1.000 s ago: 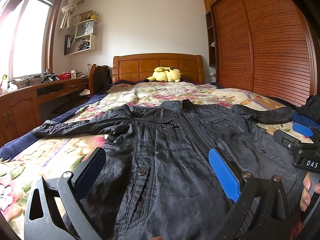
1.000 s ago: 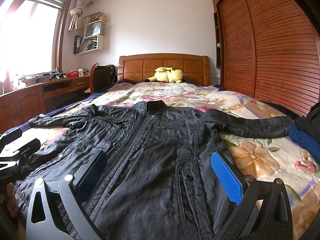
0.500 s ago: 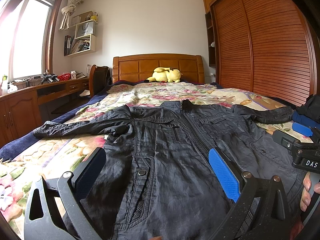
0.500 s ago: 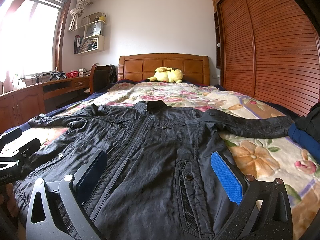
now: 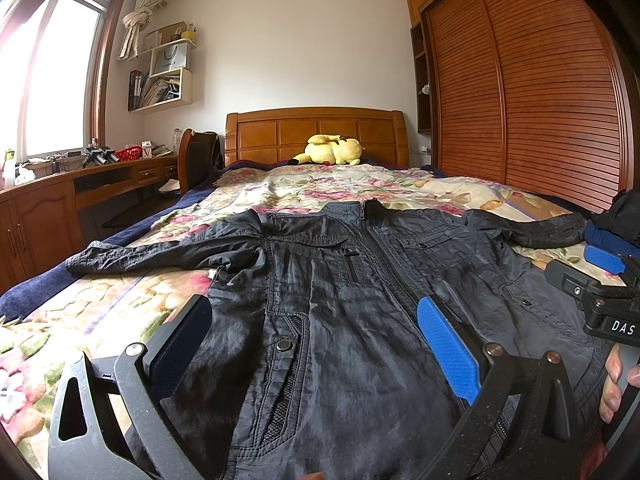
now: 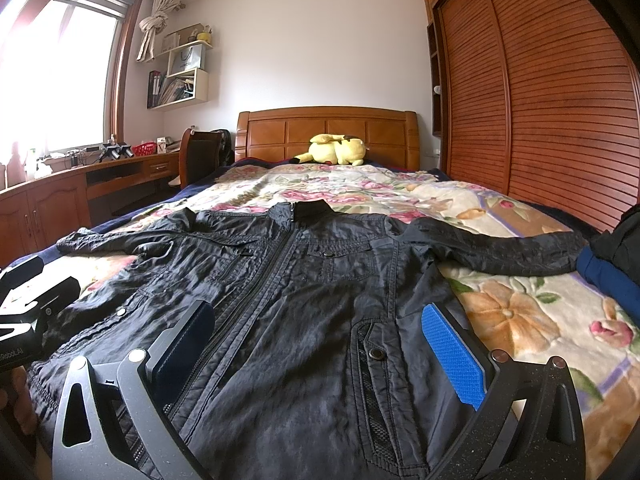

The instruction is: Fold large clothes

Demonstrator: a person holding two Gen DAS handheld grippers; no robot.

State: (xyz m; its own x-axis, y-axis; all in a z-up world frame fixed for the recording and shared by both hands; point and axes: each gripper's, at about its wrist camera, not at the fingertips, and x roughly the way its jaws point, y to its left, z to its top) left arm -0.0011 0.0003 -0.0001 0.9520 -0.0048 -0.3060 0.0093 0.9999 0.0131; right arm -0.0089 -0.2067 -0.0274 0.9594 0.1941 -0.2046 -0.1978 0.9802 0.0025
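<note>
A dark grey, zip-front jacket of crinkled cloth (image 5: 360,320) lies spread face-up on the floral-quilted wooden bed (image 5: 320,188), collar toward the headboard and hem toward me, so its long axis runs straight away from both tools. From the left: its left sleeve (image 5: 152,252) stretches out across the quilt toward the bed's left edge, where a navy blanket border (image 5: 24,300) shows. My left gripper (image 5: 312,344) hangs low over the hem on that side, its fingers spread wide and holding nothing. The zip (image 6: 264,288) runs up the middle between the two tools. My right gripper (image 6: 320,348) hangs over the hem's right half, fingers equally wide apart and empty, with the jacket's side seam just beside its blue pad. The right sleeve (image 6: 500,252) reaches out toward a pile of dark and blue folded clothes (image 6: 612,264) at the bed's right edge, its cuff close to the pile.

I judge each sleeve falls to the tool on its own side, neither nearer than the other. Folding inward looks unobstructed: open quilt lies beyond the collar up to the yellow plush toy (image 5: 332,150) by the headboard. The right side has less room, given the pile.
</note>
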